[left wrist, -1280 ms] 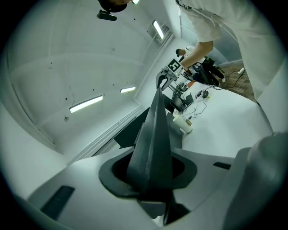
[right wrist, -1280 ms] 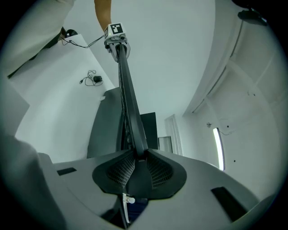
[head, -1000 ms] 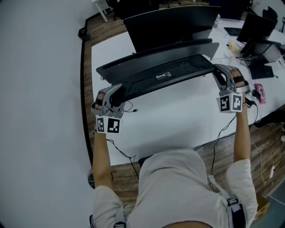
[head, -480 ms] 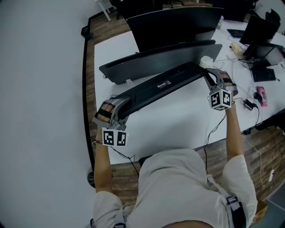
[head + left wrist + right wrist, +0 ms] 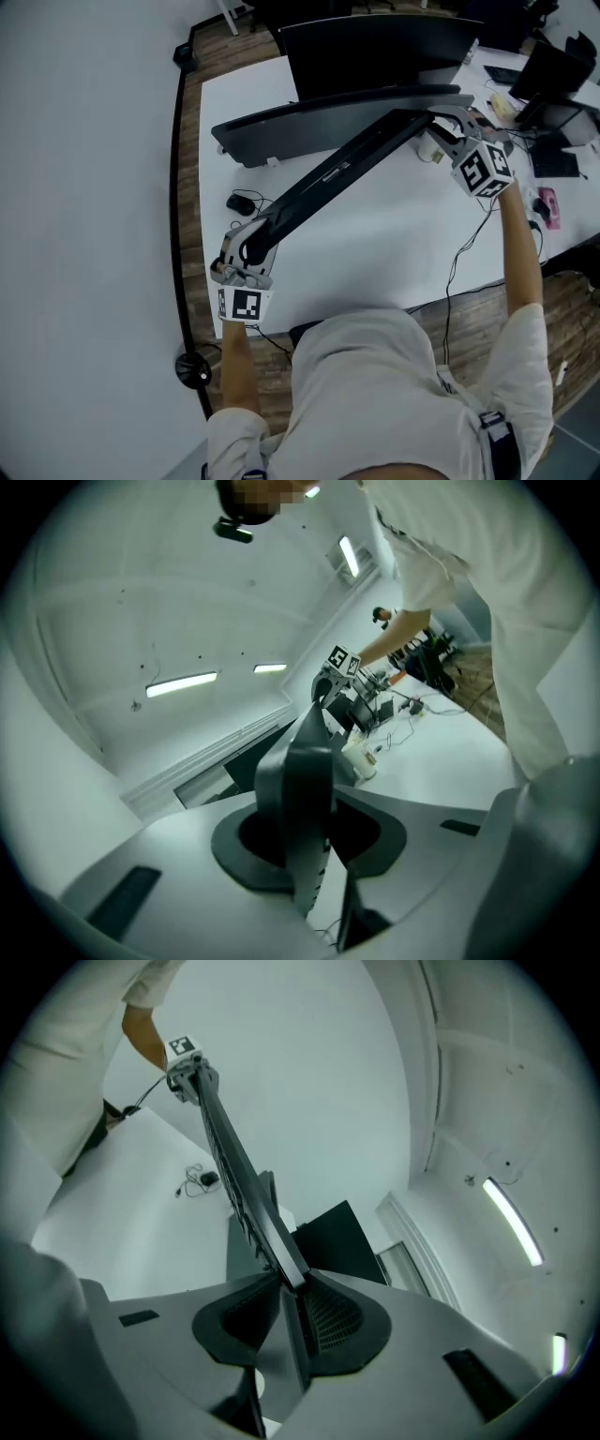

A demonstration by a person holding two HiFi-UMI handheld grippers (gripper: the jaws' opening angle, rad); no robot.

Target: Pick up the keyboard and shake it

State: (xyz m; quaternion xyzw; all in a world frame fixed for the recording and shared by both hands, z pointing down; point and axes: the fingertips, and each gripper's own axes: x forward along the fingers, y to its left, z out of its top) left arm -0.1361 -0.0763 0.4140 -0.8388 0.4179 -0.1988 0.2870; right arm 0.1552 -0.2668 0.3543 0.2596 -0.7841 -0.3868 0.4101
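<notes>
1. One white table [image 5: 394,253] fills the middle of the head view, with wooden floor along its left and near edges.
2. One wide black monitor [image 5: 375,47] stands at the table's far edge.
3. One long, curved dark panel [image 5: 319,117] lies just in front of the monitor, running from left to right across the table.
4. One keyboard [image 5: 328,178] is held in the air above the table. It slants from the near left up to the far right and crosses in front of the curved panel. It is long, slim and black. Its flat underside faces the head camera, with a small pale label near the middle. In the right gripper view its keys run in rows along the other face.
5. There are two grippers, each with a marker cube.
   - The left gripper [image 5: 253,239] is clamped on the keyboard's near-left end. Its jaws have just been closing further, and the board stands edge-on between the pads.
   - The right gripper [image 5: 439,120] is clenched on the far-right end, with its ribbed pads pressed against both faces of the board.
6. One black mouse [image 5: 240,202] lies on the table under the keyboard's left part, and its cable is coiled beside it.
7. One white cup [image 5: 430,151] stands on the table just below the right gripper.
</notes>
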